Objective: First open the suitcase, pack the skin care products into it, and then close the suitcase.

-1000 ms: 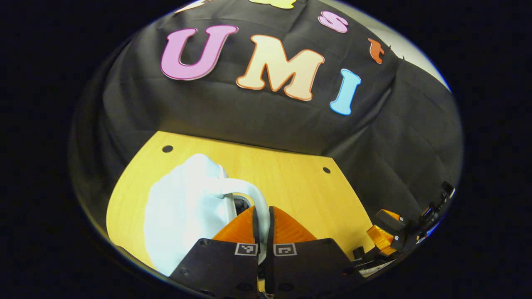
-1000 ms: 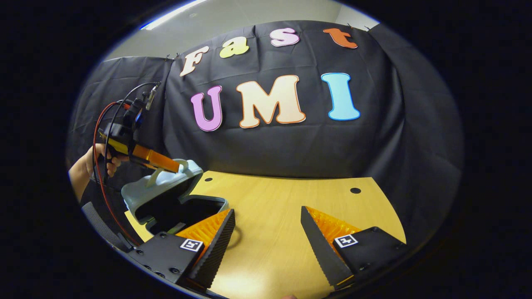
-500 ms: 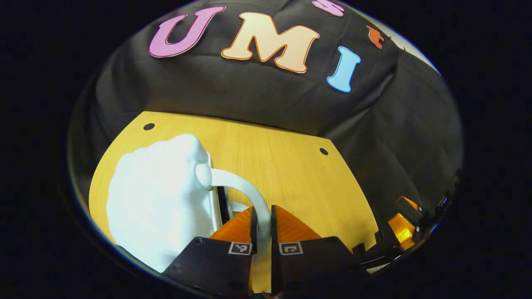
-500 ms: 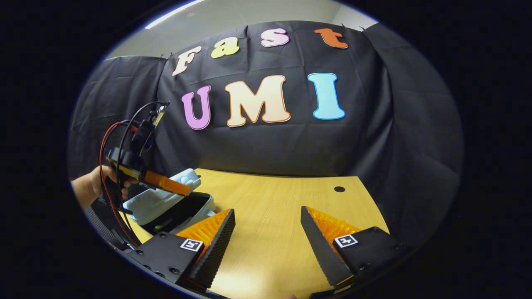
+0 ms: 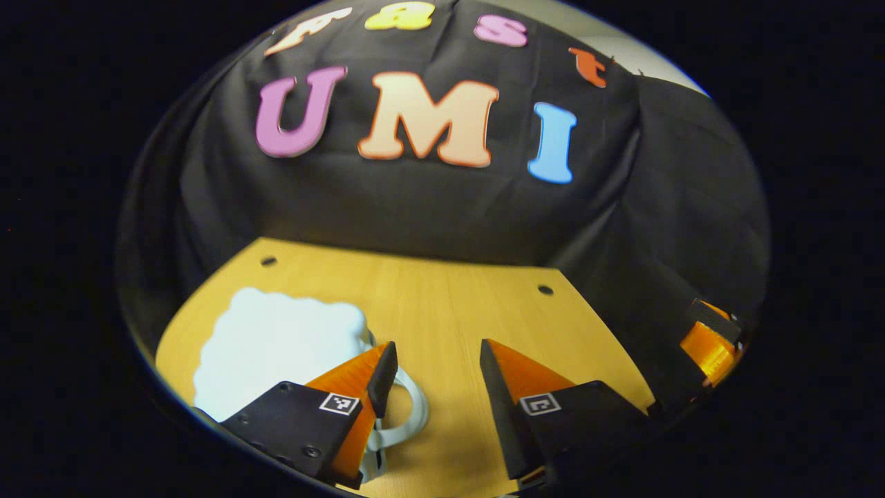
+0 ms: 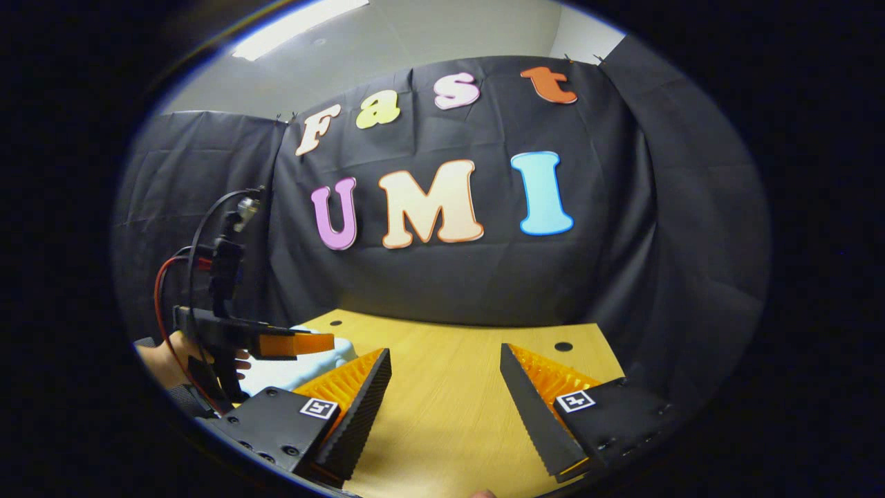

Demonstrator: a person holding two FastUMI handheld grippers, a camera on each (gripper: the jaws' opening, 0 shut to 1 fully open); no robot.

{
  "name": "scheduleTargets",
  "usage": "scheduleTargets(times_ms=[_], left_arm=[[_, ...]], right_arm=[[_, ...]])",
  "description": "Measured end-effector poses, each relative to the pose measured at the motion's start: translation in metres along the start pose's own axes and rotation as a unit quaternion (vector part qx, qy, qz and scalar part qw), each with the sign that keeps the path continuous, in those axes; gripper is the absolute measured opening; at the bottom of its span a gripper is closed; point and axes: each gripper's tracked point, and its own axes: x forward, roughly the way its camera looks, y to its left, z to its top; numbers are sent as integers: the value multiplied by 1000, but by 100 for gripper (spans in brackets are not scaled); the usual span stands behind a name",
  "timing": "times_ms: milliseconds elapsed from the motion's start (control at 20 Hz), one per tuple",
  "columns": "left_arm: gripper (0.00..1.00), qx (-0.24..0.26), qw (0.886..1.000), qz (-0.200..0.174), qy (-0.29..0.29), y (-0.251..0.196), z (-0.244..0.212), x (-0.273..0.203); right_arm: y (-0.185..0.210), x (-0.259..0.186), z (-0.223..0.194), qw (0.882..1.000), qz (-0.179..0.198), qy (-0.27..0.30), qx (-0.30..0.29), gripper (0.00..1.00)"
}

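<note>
I am holding my left gripper (image 5: 432, 360) wide open just above the worktop (image 5: 456, 311), gripping nothing. The pale suitcase (image 5: 276, 346) is lying closed on the worktop, just left of that gripper, its looped handle (image 5: 408, 415) resting flat beside my left finger. I am keeping my right gripper (image 6: 446, 366) wide open too, empty, hovering over the worktop to the right of the suitcase, well apart from it

No readable text, brand or number shows on any object. Small square black-and-white coded markers (image 5: 338, 402) sit on the gripper bodies, but they carry no words.
</note>
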Motion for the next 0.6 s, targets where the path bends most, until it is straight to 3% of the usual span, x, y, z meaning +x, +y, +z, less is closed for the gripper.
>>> scheduleTargets(times_ms=[50, 100, 200, 300, 600], left_arm=[[75, 22, 998, 22, -52, -1, 28, -12], [89, 44, 994, 42, -89, -2, 47, -27], [100, 66, 988, 60, -125, -11, 63, -49], [95, 67, 980, 67, -176, -12, 87, -65], [95, 52, 986, 46, -155, -4, 94, -82]], right_arm=[[-2, 2, 13, 1000, -2, -14, -1, 98], [-2, 1, 23, 1000, -5, -25, -1, 98], [0, -1, 46, 999, -15, -47, 3, 98], [12, -4, 71, 997, -18, -77, 5, 98], [52, -30, 107, 992, -39, -123, -4, 98]])
